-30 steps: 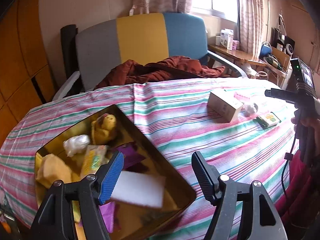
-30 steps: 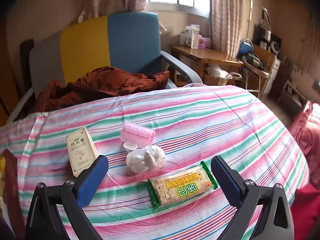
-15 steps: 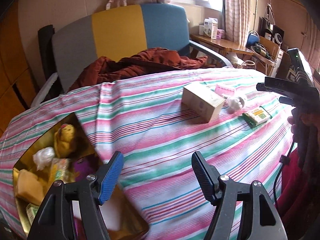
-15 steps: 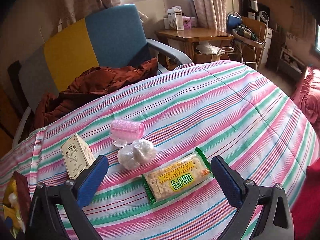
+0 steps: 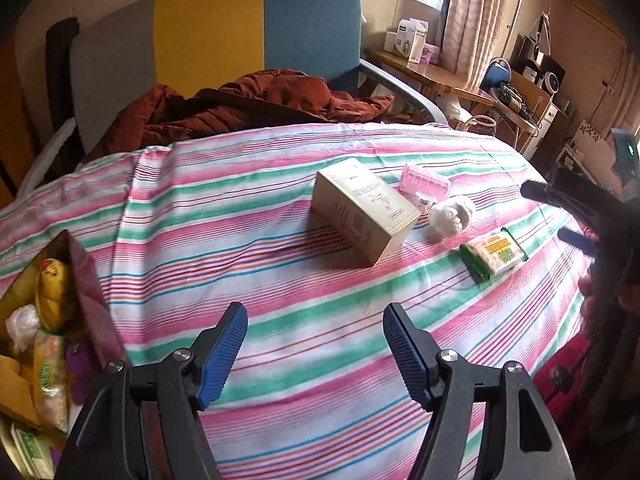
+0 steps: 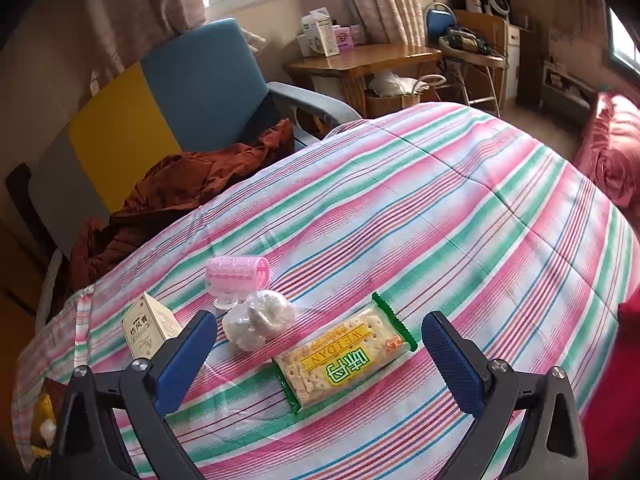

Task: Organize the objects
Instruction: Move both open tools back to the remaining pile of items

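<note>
Left wrist view: the left gripper [image 5: 314, 346] has its jaws spread apart with nothing between them, over bare striped cloth [image 5: 280, 264]. The open tin [image 5: 86, 276] is cut off by the left edge; its contents are partly hidden and hard to identify. Farther right lie the cardboard box [image 5: 362, 210], pink roller [image 5: 426, 180], white wrapped bundle [image 5: 452, 214] and cracker packet [image 5: 494, 254]. The right gripper appears at the far right edge, mostly cropped.

Right wrist view: the right gripper [image 6: 316, 354] is wide open and empty, its fingers flanking the cracker packet [image 6: 346, 360] without touching it. The cardboard box [image 6: 148, 326] is partly hidden behind the left finger.
</note>
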A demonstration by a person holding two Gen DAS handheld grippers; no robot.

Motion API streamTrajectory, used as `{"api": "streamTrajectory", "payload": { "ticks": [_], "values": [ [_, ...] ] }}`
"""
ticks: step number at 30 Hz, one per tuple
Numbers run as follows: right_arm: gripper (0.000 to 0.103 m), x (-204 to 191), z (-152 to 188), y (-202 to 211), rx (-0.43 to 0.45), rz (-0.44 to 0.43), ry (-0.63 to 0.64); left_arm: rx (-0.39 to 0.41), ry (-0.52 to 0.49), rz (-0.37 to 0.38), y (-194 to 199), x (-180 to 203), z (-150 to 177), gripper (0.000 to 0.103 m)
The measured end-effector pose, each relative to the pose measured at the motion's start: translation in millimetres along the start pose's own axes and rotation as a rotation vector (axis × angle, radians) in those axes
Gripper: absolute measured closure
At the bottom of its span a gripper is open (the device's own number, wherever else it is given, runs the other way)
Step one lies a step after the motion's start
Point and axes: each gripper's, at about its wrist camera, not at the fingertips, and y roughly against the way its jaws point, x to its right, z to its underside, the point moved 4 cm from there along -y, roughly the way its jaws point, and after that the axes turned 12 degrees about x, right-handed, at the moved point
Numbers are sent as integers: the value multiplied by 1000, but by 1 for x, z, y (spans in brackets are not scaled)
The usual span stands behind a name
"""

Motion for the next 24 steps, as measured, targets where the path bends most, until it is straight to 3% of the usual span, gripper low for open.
{"api": "streamTrajectory", "payload": {
  "ticks": [16,19,24],
  "values": [
    [0,5,3,-5,-52,-49,-88,-67,109,81,-77,34,-53,14],
    [0,6,1,-2,-41,-49,-81,-113,155,68,-100,36,-60,12],
    [0,5,2,-3,-49,-37,-64,-143,207,51,-136,37,-74,1]
  ]
}}
